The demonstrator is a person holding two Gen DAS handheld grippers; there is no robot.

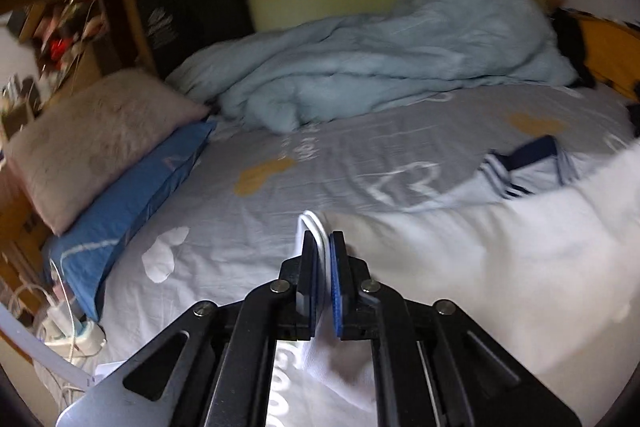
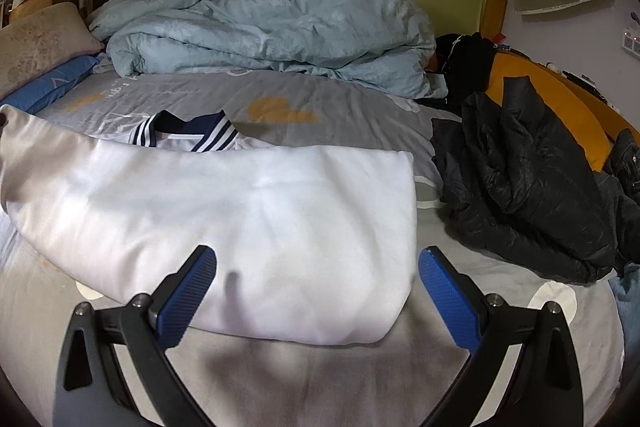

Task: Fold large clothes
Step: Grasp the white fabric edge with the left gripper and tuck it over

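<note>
A large white shirt point(image 2: 260, 211) with a navy striped collar point(image 2: 192, 135) lies partly folded on the grey bed sheet point(image 2: 320, 359). In the left wrist view, my left gripper point(image 1: 324, 241) is shut on a folded edge of the white shirt point(image 1: 480, 267), and the cloth stretches away to the right, with the collar point(image 1: 520, 167) beyond it. My right gripper point(image 2: 320, 283) stands open just above the shirt's near edge. Its blue pads point(image 2: 188, 299) are wide apart and touch nothing.
A crumpled light blue duvet point(image 2: 272, 27) fills the back of the bed. A black puffy jacket point(image 2: 528, 195) lies to the right, next to an orange cushion point(image 2: 560, 99). A beige pillow point(image 1: 96, 143) on a blue one point(image 1: 128, 203) lines the left edge.
</note>
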